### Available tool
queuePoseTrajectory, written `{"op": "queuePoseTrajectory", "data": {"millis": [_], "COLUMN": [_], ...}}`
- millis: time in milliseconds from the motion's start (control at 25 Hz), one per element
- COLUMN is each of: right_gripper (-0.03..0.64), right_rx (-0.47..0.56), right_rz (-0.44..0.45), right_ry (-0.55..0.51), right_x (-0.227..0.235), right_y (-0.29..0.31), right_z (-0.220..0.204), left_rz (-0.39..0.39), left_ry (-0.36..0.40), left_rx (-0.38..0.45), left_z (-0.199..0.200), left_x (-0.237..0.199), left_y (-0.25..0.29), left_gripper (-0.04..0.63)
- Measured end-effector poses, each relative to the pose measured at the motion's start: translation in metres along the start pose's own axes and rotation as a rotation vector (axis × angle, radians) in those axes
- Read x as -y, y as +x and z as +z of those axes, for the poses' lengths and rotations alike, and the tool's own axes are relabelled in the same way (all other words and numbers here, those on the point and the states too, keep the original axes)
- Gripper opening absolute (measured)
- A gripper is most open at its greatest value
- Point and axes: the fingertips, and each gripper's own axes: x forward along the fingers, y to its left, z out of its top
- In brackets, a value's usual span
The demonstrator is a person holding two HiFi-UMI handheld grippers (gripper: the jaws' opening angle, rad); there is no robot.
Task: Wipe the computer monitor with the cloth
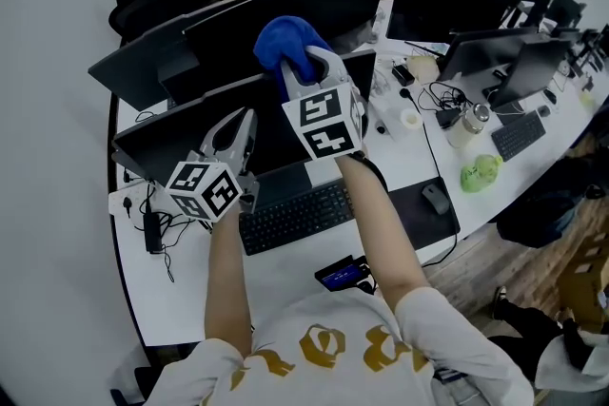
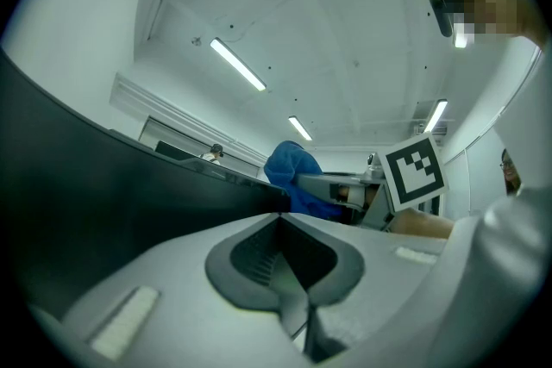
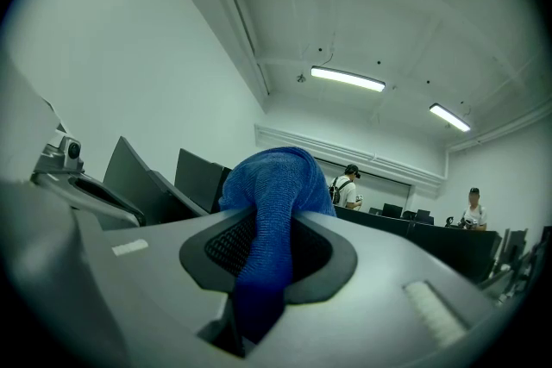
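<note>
Your blue cloth is bunched up right at the top edge of the dark monitor — pinched tight between the fingers of your right gripper, with a fold trailing down between the pads. Your left gripper sits lower and to the left, in front of the screen, its fingers pressed together and empty. Whether the cloth touches the monitor, I can't tell. Below the monitor a black keyboard lies on the white table — a mouse to its right, a phone near the front edge.
</note>
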Motion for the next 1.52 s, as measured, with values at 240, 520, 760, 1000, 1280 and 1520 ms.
{"op": "queuePoseTrajectory", "data": {"millis": [240, 520, 760, 1000, 1280, 1520], "right_gripper": [0.11, 0.11, 0.11, 0.11, 0.11, 0.11], "right_rx": [0.002, 0.001, 0.0, -0.012, -0.01, -0.002], "right_rz": [-0.006, -0.018, -0.024, -0.019, -0.038, -0.05], "right_ry": [0.013, 0.035, 0.057, 0.074, 0.121, 0.166], "right_x": [0.019, 0.041, 0.061, 0.08, 0.105, 0.12], "right_y": [-0.003, -0.007, -0.011, -0.015, -0.019, -0.021], "right_z": [-0.007, -0.016, -0.023, -0.03, -0.039, -0.044], "left_rz": [-0.008, -0.027, -0.03, -0.036, -0.043, -0.043], "left_ry": [0.001, -0.008, -0.009, -0.014, -0.013, -0.008], "left_rx": [-0.007, -0.019, -0.02, -0.027, -0.04, -0.045], "left_z": [-0.004, -0.013, -0.016, -0.023, -0.029, -0.03], "left_x": [0.01, 0.021, 0.031, 0.039, 0.046, 0.048], "left_y": [0.014, 0.028, 0.038, 0.047, 0.056, 0.061], "left_gripper": [0.0, 0.0, 0.0, 0.0, 0.0, 0.0]}}
